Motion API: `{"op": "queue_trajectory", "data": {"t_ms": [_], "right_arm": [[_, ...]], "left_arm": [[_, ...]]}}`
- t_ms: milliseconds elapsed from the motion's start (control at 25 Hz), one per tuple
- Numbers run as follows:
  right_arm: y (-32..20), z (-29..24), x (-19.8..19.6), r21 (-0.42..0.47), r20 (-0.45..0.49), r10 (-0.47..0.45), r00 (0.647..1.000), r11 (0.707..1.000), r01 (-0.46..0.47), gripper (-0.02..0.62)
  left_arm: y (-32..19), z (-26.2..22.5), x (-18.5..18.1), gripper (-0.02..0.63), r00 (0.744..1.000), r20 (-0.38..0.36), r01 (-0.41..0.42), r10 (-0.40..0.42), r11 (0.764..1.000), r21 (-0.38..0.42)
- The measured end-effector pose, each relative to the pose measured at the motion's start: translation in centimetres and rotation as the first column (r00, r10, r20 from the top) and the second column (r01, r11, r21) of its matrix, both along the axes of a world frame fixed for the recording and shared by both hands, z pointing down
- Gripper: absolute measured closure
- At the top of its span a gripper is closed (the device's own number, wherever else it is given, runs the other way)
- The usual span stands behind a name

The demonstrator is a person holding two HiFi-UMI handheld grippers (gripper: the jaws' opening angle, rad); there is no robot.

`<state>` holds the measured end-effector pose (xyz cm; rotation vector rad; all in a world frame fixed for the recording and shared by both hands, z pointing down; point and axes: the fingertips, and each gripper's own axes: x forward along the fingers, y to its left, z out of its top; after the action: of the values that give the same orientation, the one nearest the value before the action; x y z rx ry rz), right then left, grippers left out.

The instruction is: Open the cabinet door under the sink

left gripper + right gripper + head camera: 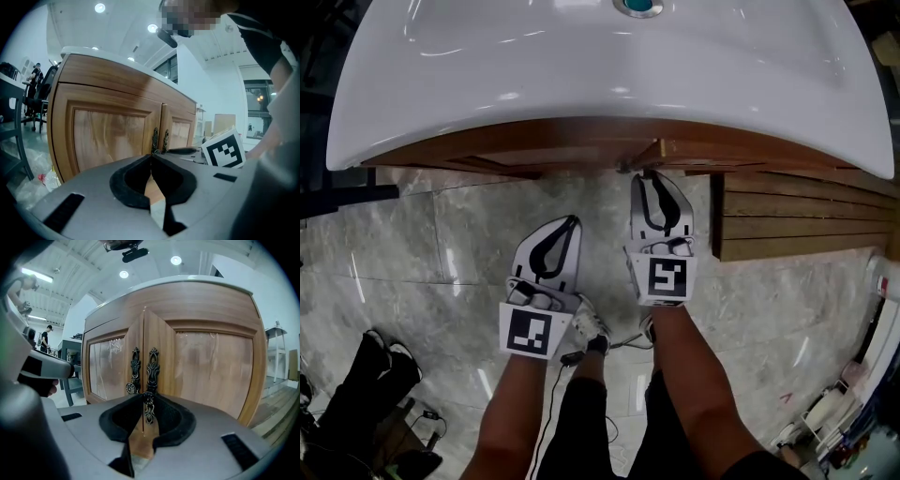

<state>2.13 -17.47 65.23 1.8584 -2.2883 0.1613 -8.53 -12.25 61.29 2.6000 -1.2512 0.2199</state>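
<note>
Step in hand: grasp made, pull not yet begun, as I judge it. The right gripper [652, 180] is up against the cabinet front under the sink [534, 84]. In the right gripper view its fingers [180, 423] are drawn in on the knob [148, 399] at the foot of the ornate handle [152, 364] of the right-hand door [211, 366]. The tips pinch the knob, w/ no gap visible either side.

Door position: appears closed or at most barely cracked; I cannot tell which. The left-hand door [105, 369] sits flush alongside, its own handle just beside the gripped one.

Left gripper [569, 225]: held back from the cabinet over the floor [441, 253], touching nothing. Fingers [126, 180] are pressed together at the tips, nothing between them.

Pose: both forearms reach fwd and low. Both grippers point near level w/ a slight downward tilt, marker cubes facing up. The right is ahead of the left, approx. on the centre seam.

Next move calls for a steady draw back toward me, swinging out to my right round the hinge side, w/ grip kept firm. Risk: the knob is small and rounded, so slip-off is likely if the pull is jerked.
</note>
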Motion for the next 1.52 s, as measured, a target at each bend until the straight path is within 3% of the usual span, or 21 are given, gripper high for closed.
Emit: {"op": "queue_trajectory", "data": {"t_ms": [480,640,800,960,1200,1520], "right_arm": [[5.4,1.0,1.1,-0.066,0.007,-0.113,0.994,0.991,0.114,0.505],[7.4,1.0,1.4,-0.078,0.02,-0.181,0.983,0.98,0.182,0.505],[9.1,0.5,1.8,-0.036,0.036,-0.255,0.966,0.966,0.257,0.505],[11.3,0.6,2.6,-0.066,0.03,-0.305,0.952,0.95,0.306,0.503],[14.3,0.2,4.1,-0.03,0.042,-0.413,0.91,0.909,0.415,0.503],[18.5,0.3,7.2,-0.047,0.029,-0.542,0.84,0.839,0.543,0.503]], "left_arm": [[4.0,-0.5,1.4,0.581,1.0,-0.002,0.022,-0.022,1.0,0.008],[5.8,-0.9,2.4,0.581,1.0,0.008,0.026,-0.026,1.0,0.013],[8.4,-1.2,4.3,0.581,1.0,0.009,0.018,-0.018,1.0,0.007],[10.5,-1.0,5.5,0.581,0.999,0.017,0.042,-0.042,0.999,-0.014],[13.0,-0.7,7.0,0.581,0.998,0.026,0.063,-0.063,0.998,-0.018],[15.5,-0.1,10.2,0.581,0.997,0.037,0.062,-0.061,0.998,-0.024]]}}
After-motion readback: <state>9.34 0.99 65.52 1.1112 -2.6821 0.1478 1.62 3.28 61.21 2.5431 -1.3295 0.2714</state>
